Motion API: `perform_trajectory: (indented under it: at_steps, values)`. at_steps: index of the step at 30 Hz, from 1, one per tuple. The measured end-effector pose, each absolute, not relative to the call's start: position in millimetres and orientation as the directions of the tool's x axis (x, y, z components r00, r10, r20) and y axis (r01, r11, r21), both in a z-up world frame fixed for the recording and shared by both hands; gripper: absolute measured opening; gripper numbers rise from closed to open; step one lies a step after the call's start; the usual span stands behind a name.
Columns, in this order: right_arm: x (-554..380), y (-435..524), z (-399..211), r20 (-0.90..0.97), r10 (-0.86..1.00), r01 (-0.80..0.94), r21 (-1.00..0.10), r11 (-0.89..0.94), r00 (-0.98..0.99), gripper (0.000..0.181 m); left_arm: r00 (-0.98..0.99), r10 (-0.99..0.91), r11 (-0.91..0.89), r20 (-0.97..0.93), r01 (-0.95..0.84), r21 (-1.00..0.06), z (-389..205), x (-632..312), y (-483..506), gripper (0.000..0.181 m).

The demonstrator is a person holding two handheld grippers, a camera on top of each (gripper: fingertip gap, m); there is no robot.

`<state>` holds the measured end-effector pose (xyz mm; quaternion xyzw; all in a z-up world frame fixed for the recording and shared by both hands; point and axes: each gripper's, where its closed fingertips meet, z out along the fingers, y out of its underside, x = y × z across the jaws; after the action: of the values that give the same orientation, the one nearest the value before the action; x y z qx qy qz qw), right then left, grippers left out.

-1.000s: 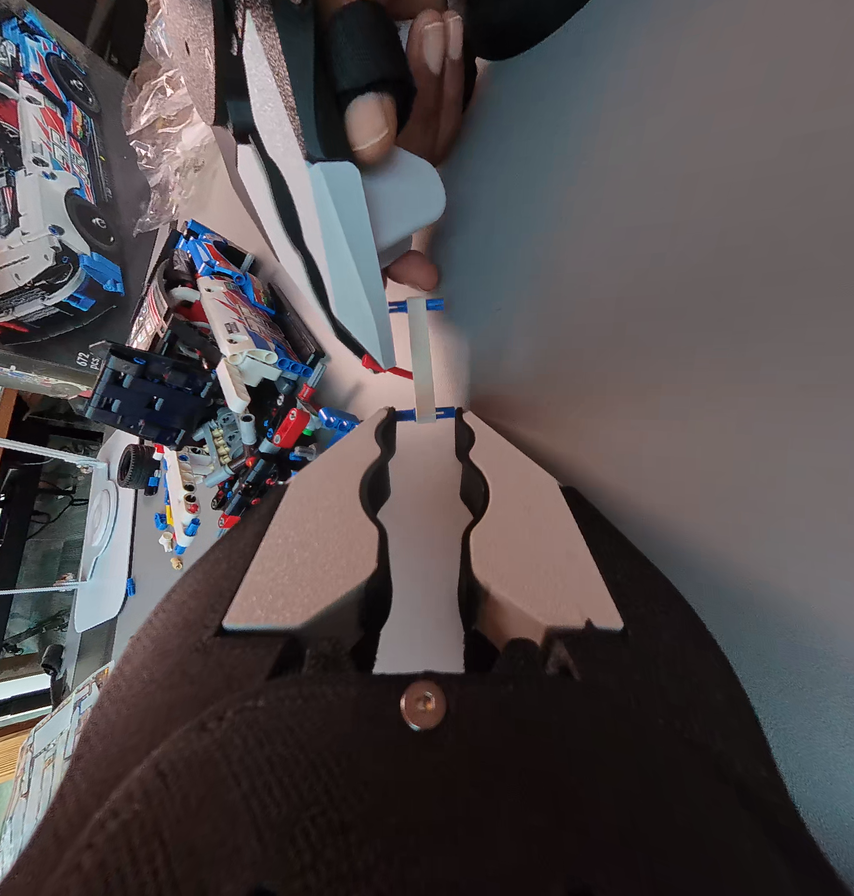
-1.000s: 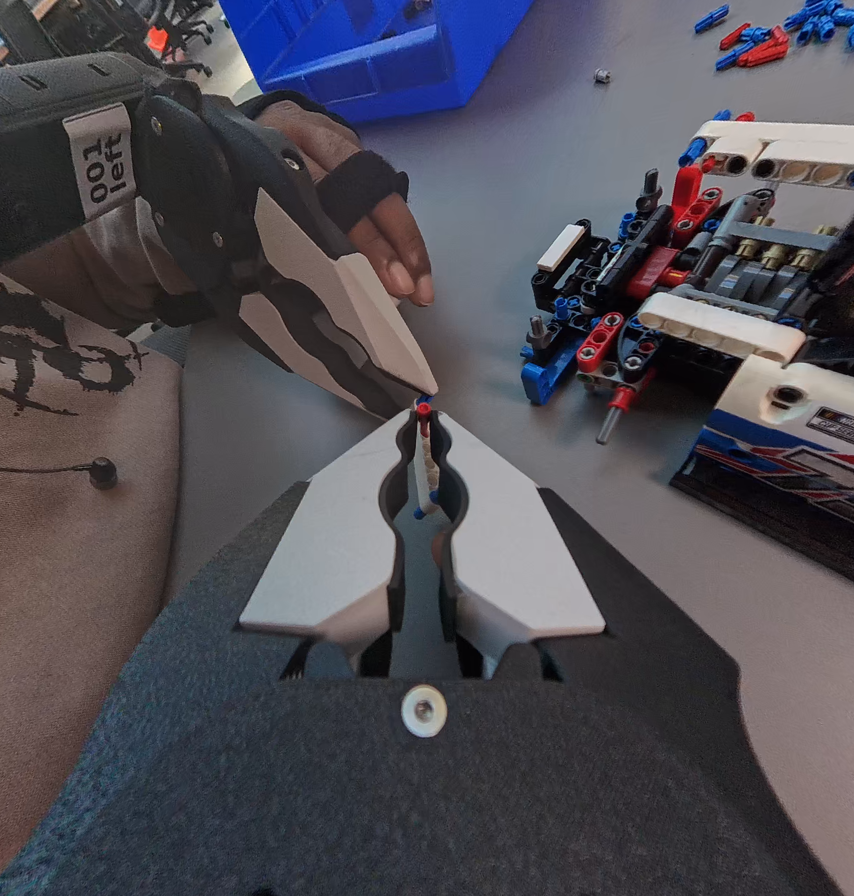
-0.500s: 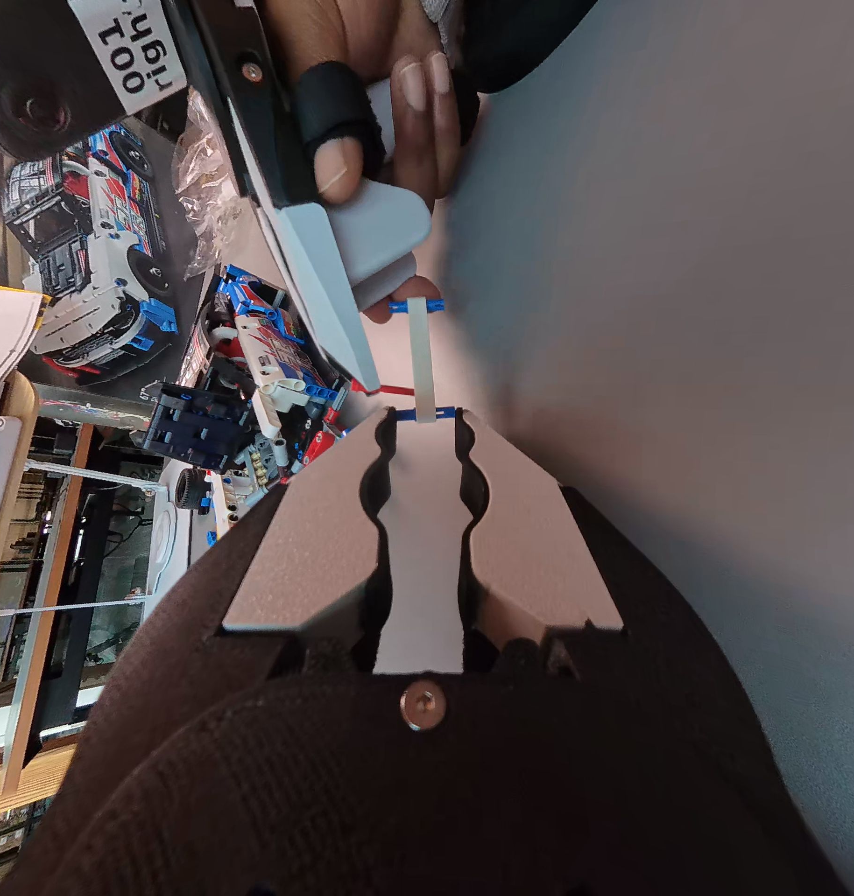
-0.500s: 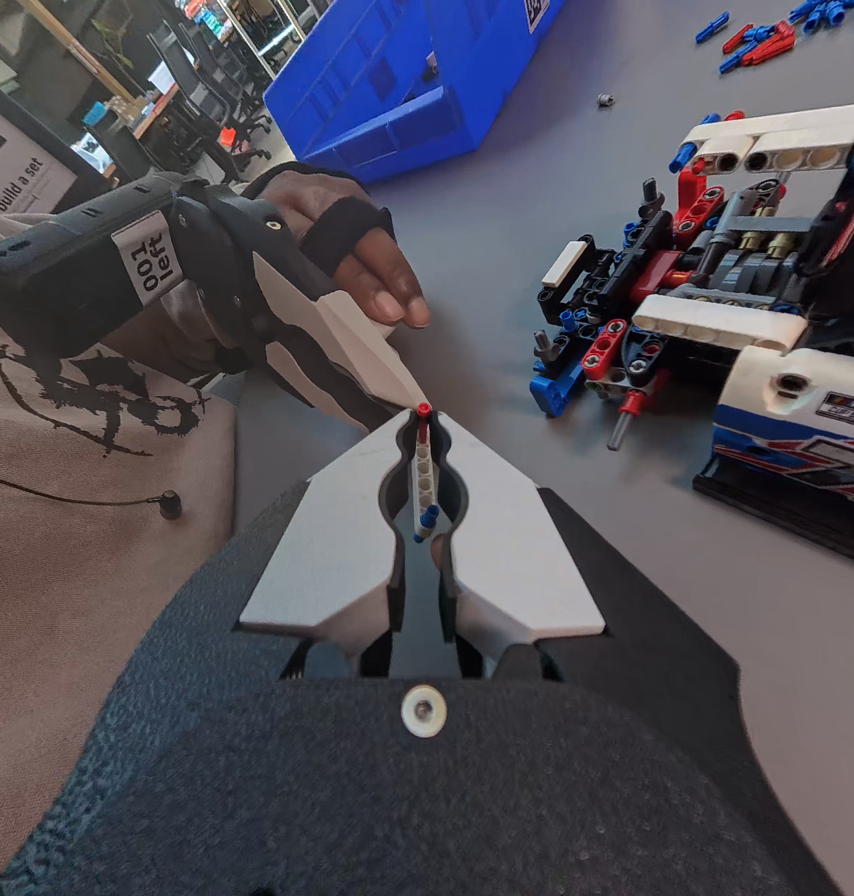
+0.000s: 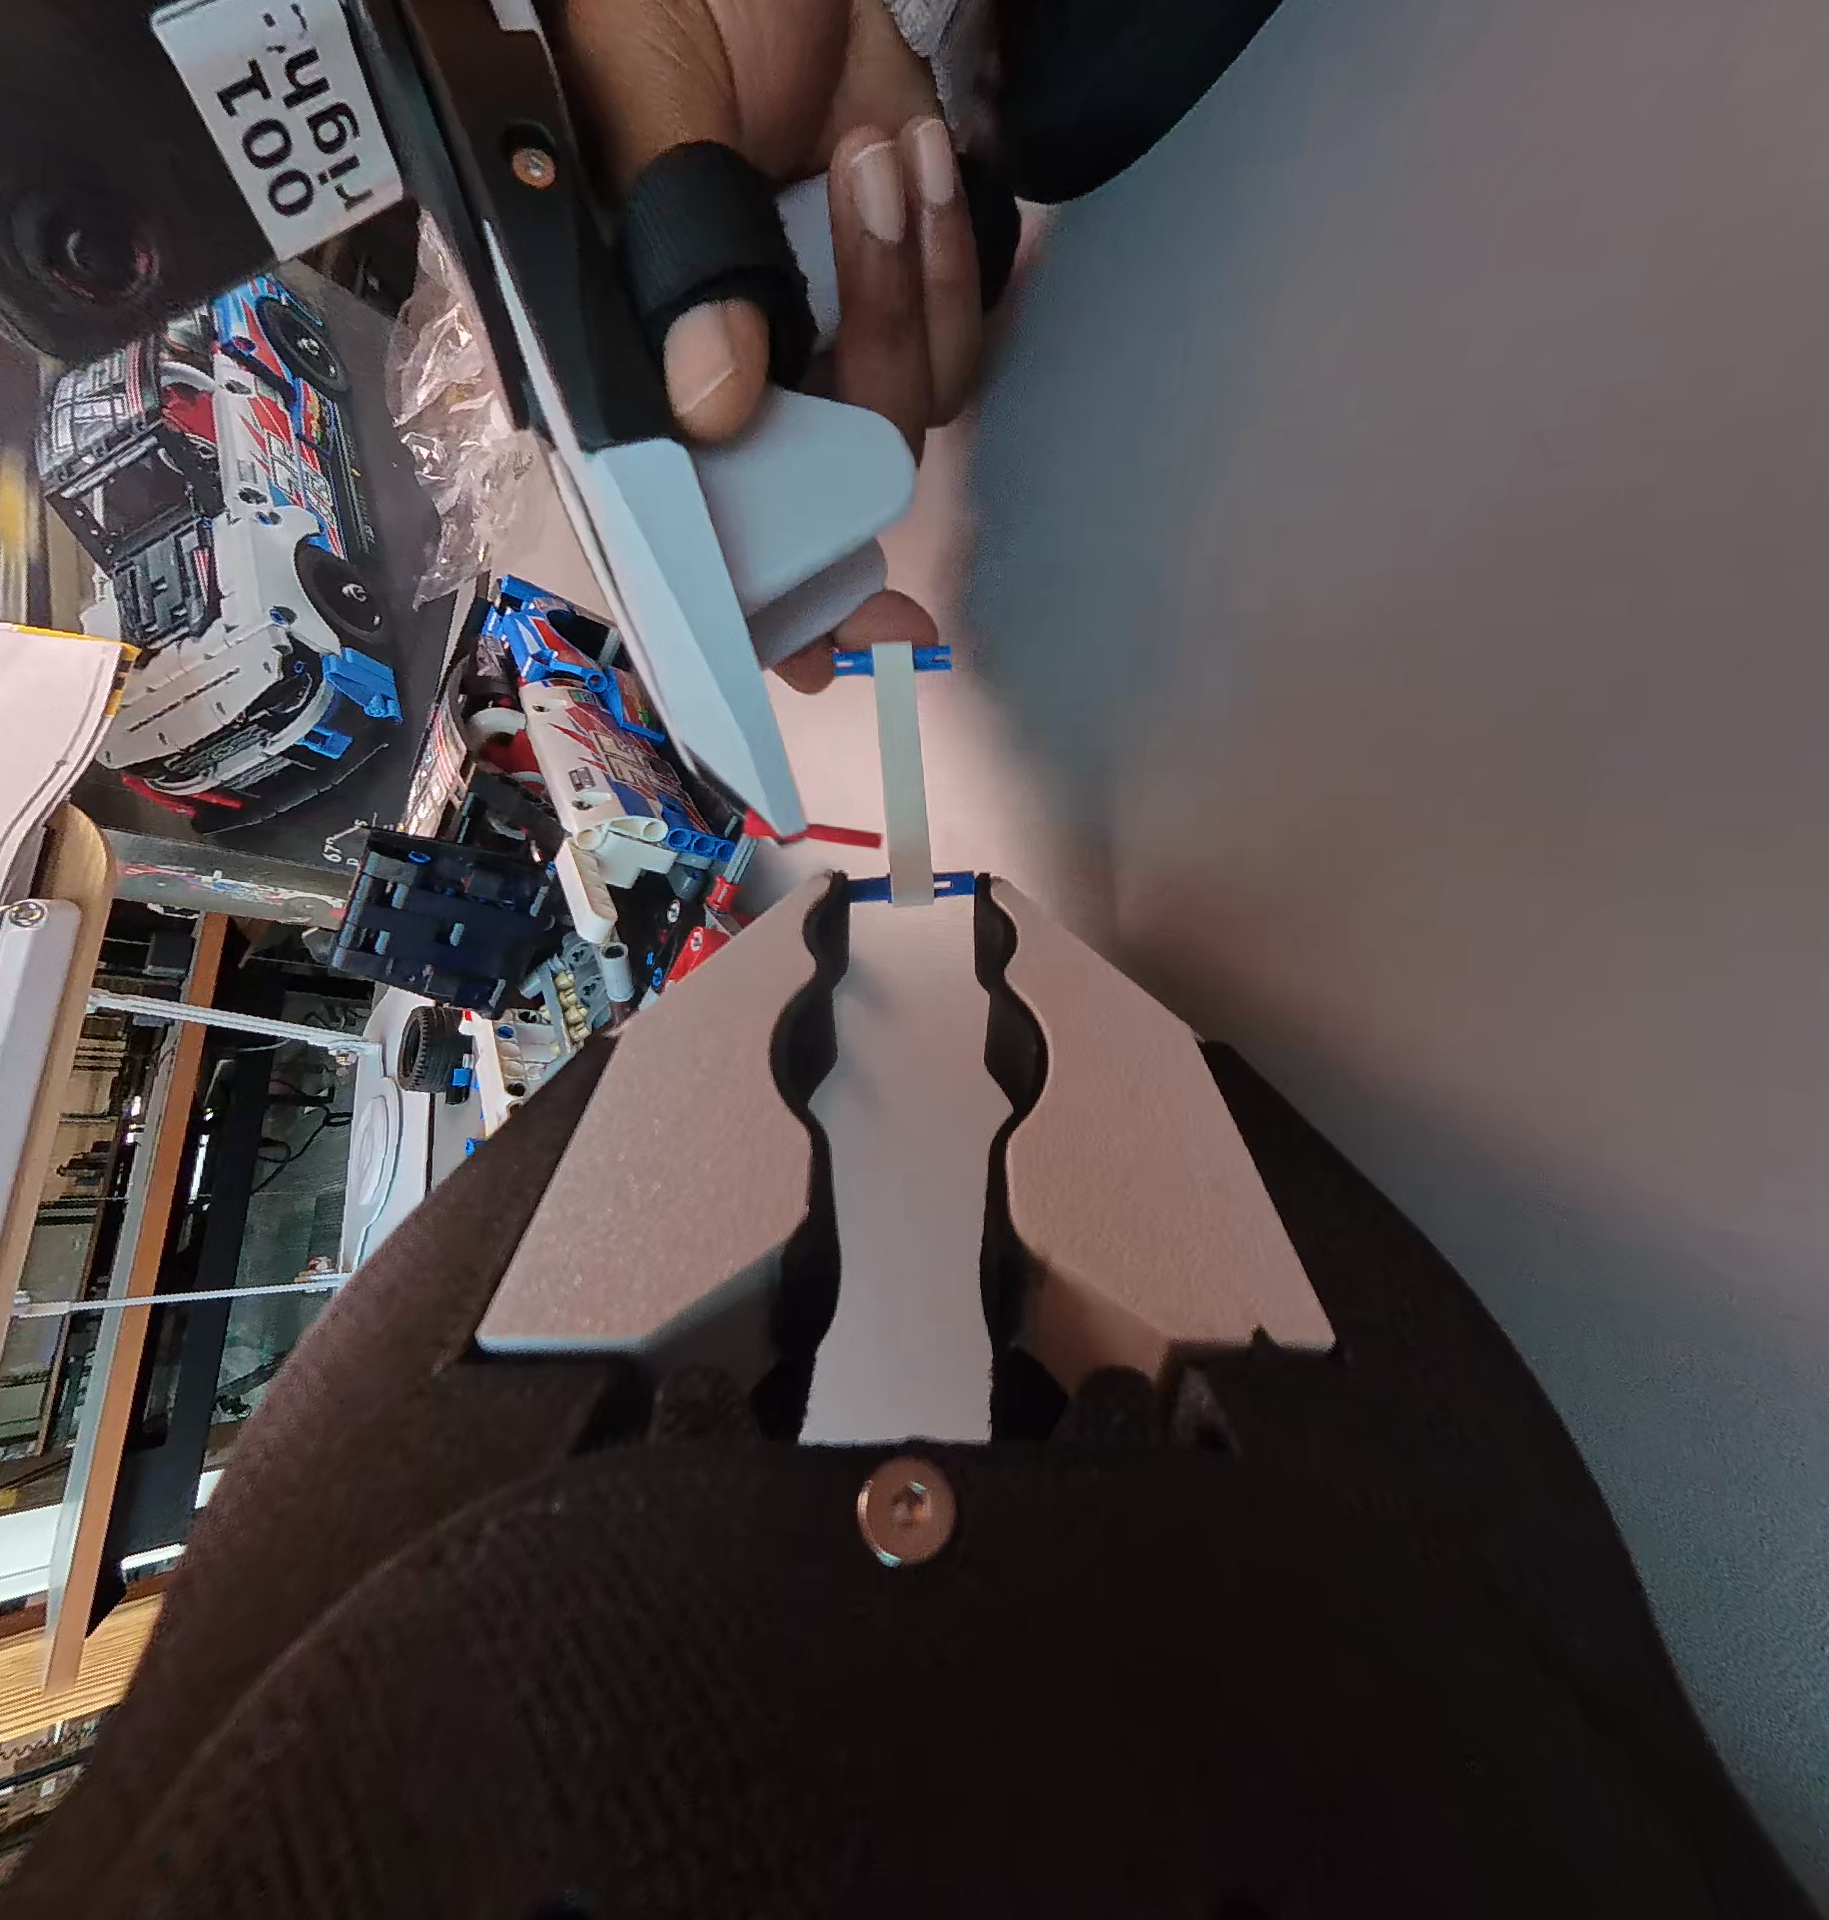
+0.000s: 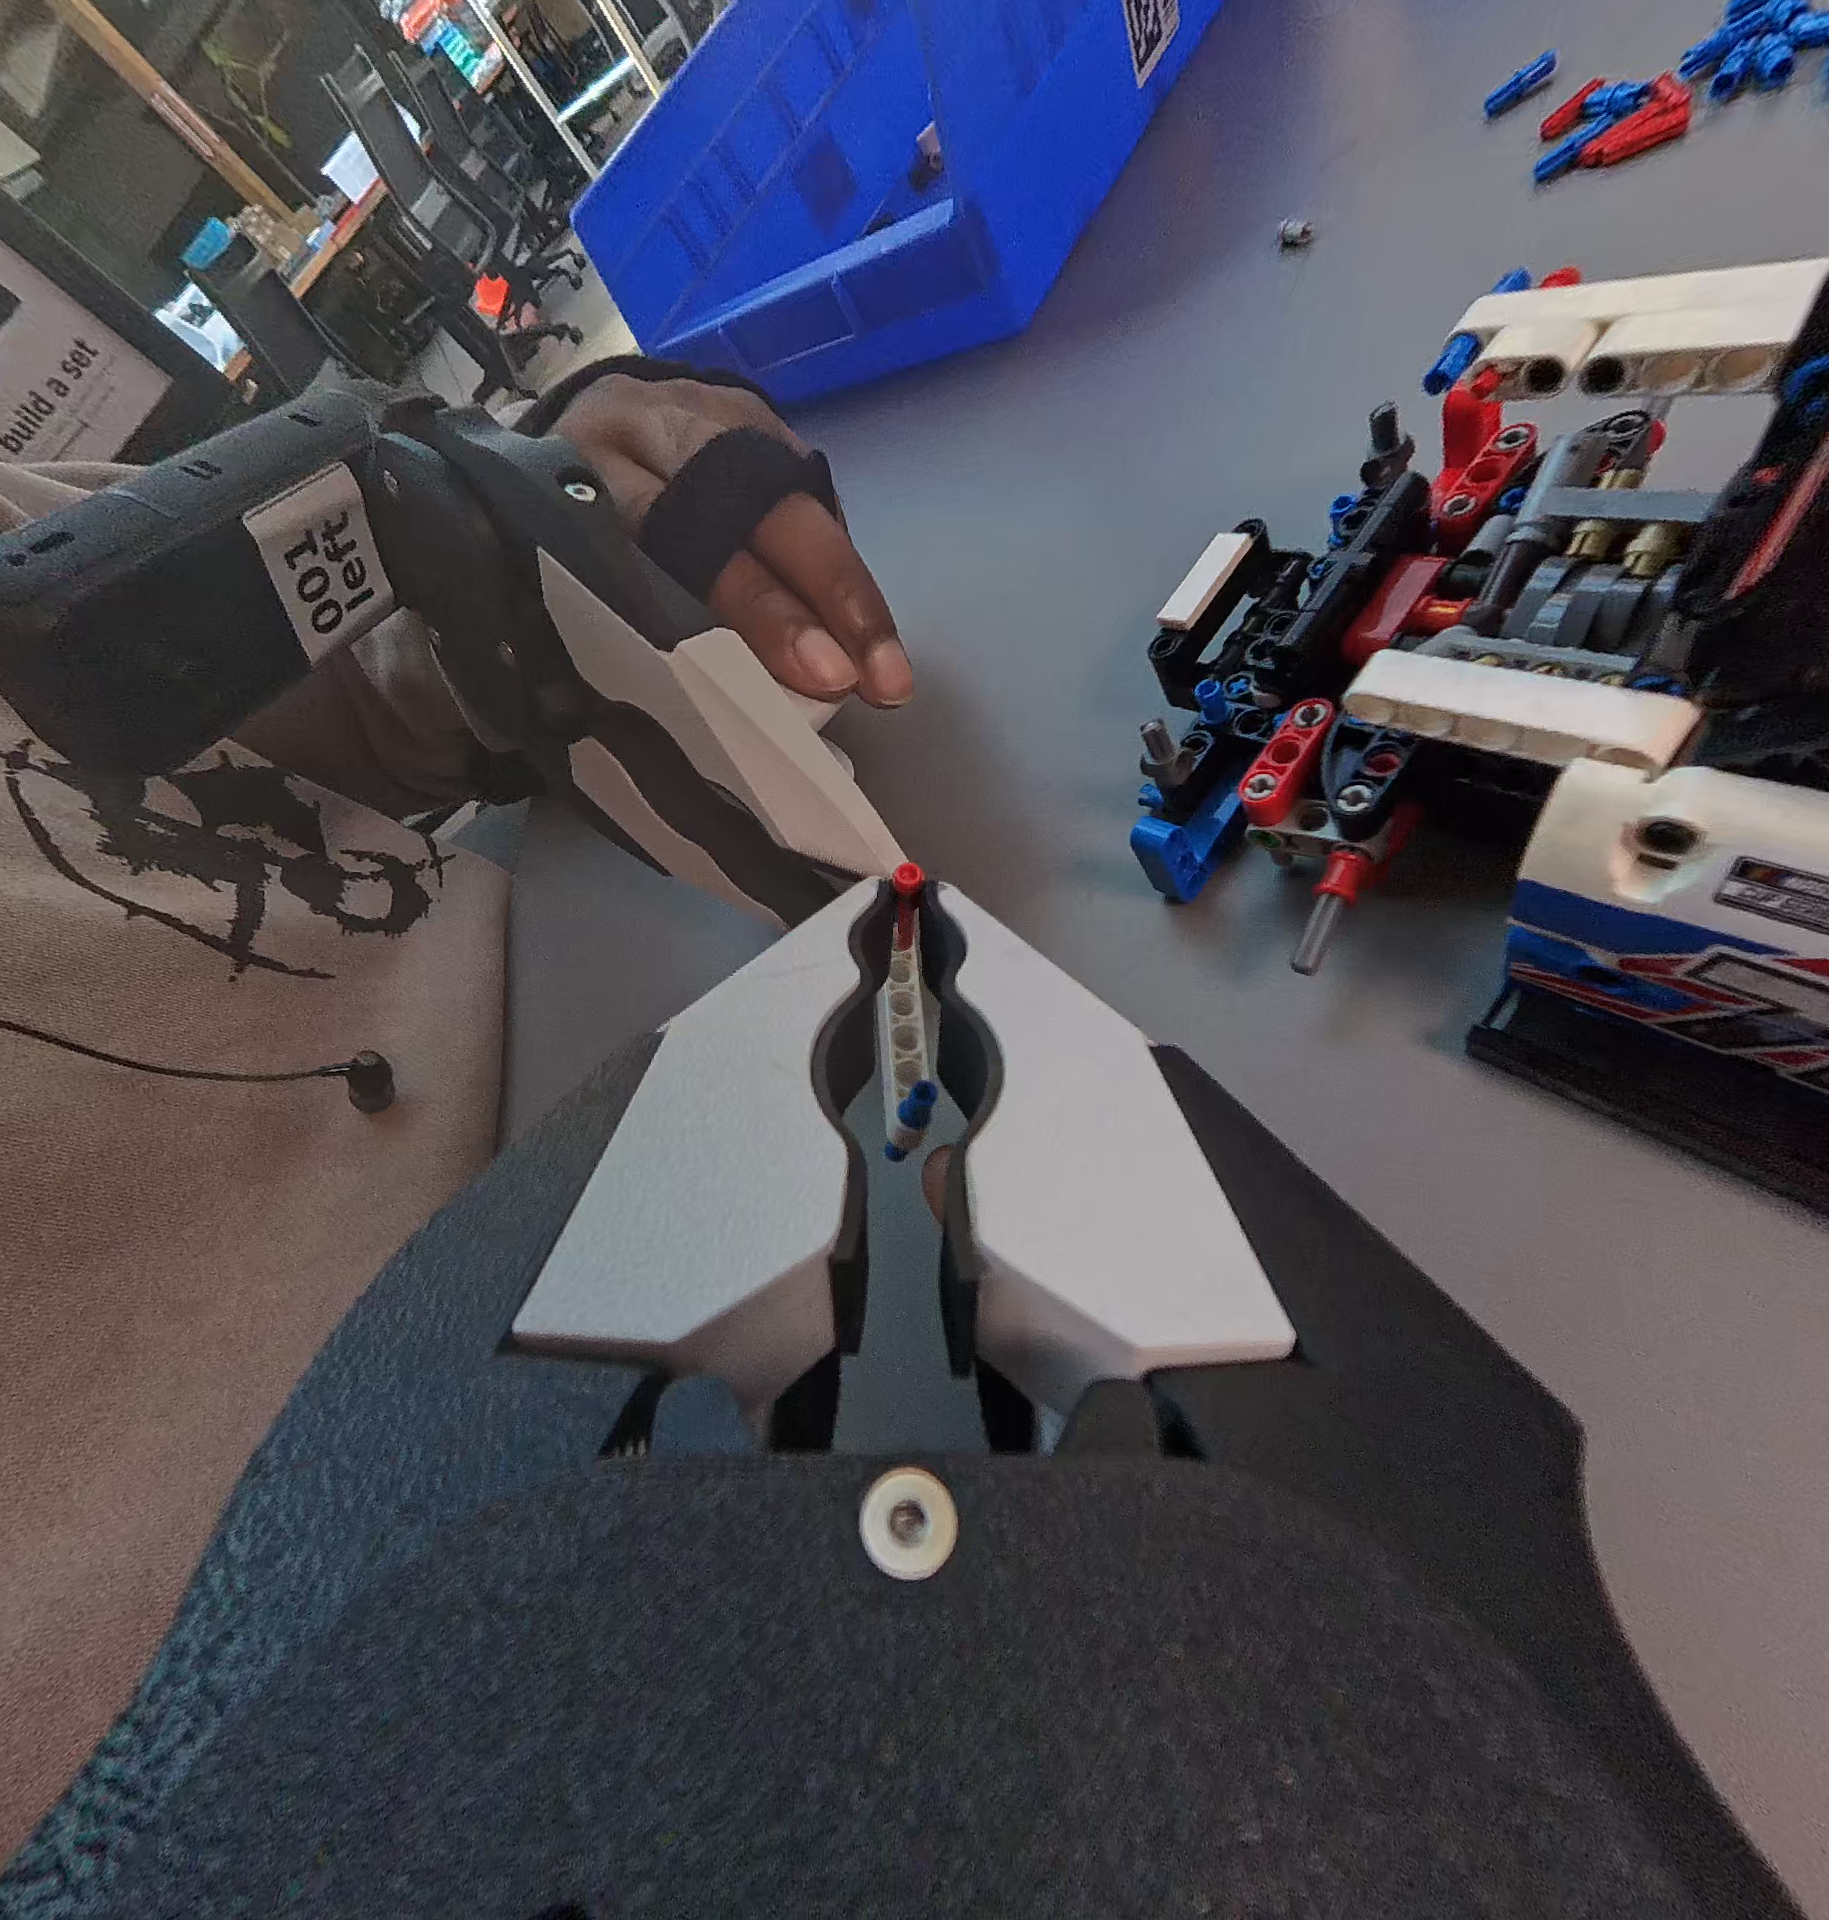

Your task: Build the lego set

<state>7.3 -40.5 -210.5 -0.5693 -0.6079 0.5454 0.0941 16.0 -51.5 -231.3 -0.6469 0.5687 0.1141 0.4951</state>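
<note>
Grey matte tabletop (image 6: 1149,499) spans both views. Big blue plastic bin (image 6: 889,156) at its far side in the right wrist view. Half-built white, blue and red brick race car (image 6: 1575,717) on the table to the right of the grippers, open chassis with grey and black parts showing; in the left wrist view the same car (image 5: 577,790) lies beside the dark printed set box (image 5: 214,582) with crumpled clear plastic bags (image 5: 442,416) on it. Loose blue and red pins (image 6: 1637,104) scattered at the table's far right corner. Left gripper (image 5: 910,883), white fingers on a black body, jaws narrow, pinching the blue pin (image 5: 874,886) that runs through the near end of a slim white holed beam (image 5: 905,769); beam points straight out from the tips, held off the table, a second blue pin (image 5: 848,662) through its far end. Right gripper (image 6: 905,883), jaws nearly together, tips clamping a small red axle pin (image 6: 905,878) set against the beam's side near the left gripper's tips. In the right wrist view the beam (image 6: 908,1029) is seen between the right fingers, its row of holes facing the camera.
</note>
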Motion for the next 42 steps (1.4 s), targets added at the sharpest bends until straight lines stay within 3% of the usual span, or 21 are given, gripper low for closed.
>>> perform_trajectory:
  at_steps: [1,35,42]
  values:
    - [7.5,-35.0,-205.8,-0.498,0.802,0.574,-0.78,-0.249,-0.329,0.002,0.328,-0.626,0.136,-0.708,-0.848,-0.513,-231.4,16.1,-51.7,0.022]
    - [31.1,-30.7,-216.4,-0.492,0.798,0.658,-0.734,-0.166,-0.348,0.002,0.329,-0.611,0.13,-0.72,-0.855,-0.502,-228.6,13.1,-50.4,0.022]
    - [32.2,-31.5,-214.0,-0.456,0.805,0.638,-0.759,-0.129,-0.379,0.012,0.322,-0.605,0.137,-0.728,-0.859,-0.494,-227.6,13.7,-50.6,0.022]
